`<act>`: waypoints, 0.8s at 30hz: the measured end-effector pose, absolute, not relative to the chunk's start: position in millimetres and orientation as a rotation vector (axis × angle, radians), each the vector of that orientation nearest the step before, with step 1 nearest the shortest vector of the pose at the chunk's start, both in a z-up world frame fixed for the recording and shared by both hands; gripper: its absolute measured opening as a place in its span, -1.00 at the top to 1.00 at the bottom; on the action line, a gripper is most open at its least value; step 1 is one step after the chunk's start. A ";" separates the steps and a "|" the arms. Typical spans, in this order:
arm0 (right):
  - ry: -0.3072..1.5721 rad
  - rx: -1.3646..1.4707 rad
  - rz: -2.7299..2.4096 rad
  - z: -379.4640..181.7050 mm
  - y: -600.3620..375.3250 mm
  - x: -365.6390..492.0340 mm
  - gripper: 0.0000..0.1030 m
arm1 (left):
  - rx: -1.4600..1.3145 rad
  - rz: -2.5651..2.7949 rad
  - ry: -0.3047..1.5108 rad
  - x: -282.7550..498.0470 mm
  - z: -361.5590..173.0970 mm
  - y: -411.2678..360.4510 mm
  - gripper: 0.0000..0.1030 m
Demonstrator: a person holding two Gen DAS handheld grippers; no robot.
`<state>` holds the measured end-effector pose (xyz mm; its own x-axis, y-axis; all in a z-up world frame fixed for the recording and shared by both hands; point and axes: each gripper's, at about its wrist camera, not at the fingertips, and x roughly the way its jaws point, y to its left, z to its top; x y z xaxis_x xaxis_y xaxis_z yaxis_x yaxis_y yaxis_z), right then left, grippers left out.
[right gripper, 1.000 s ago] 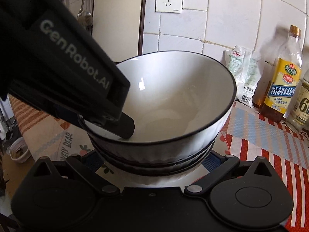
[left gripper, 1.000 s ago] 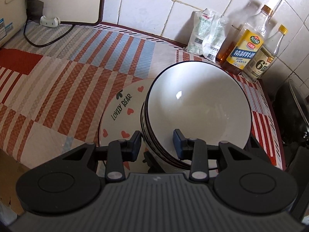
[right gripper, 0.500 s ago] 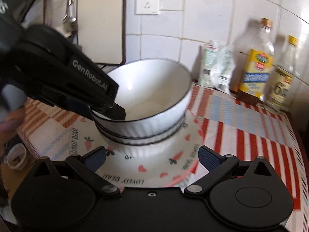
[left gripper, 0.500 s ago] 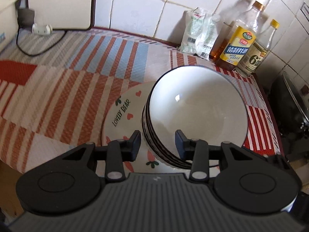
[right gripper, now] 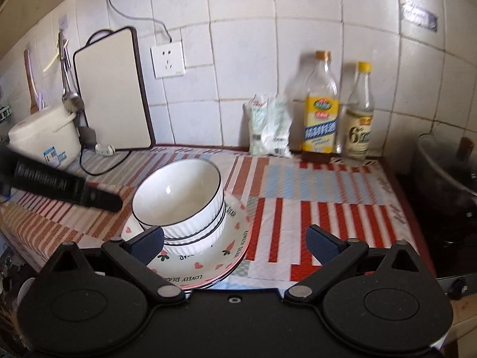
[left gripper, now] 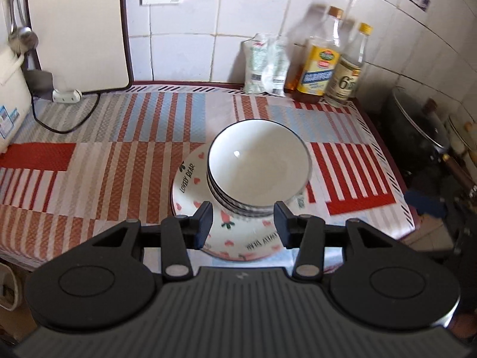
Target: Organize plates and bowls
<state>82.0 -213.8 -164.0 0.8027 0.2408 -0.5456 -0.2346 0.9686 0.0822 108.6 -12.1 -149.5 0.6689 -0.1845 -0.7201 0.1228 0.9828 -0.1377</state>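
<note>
two grippers hover with jaws apart, empty: left gripper (left gripper: 243, 223) just opening wider, right gripper (right gripper: 235, 243); stacked bowls (left gripper: 259, 164) on plates (left gripper: 190, 179) at twelve o'clock.

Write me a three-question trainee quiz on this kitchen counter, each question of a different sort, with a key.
1. True or false: the stack of white bowls sits on the heart-patterned plates.
2. Multiple choice: what stands against the wall right of the white packets? A) two bottles B) a kettle C) a mug
3. Fill in: the left claw is ____ and holds nothing.

Key
1. True. The bowls are nested and rest on the plates.
2. A. The yellow-labelled bottle and the smaller clear bottle stand side by side.
3. Open. Its jaws have just been opening, with nothing between them. The right claw is open too, clear of the dishes.
</note>
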 end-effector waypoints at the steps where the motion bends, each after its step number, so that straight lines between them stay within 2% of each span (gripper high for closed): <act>1: 0.586 0.017 0.260 -158.3 -215.8 77.9 -0.99 | -0.077 -0.184 0.817 101.4 -144.2 -14.0 0.14; 14: 0.576 0.003 0.170 -94.2 -239.6 20.3 -0.99 | -0.079 -0.214 0.739 20.2 -79.1 -12.3 -0.25; 24: 0.566 0.013 0.022 -44.1 -255.0 -13.9 -0.99 | -0.028 -0.176 0.749 -12.9 -61.9 -13.5 -0.56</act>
<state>-13.9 -255.0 -44.1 0.8437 0.0245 -0.5363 -0.0175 0.9997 0.0181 -12.9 -13.5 -61.9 0.7181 -0.1693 -0.6750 0.1495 0.9848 -0.0879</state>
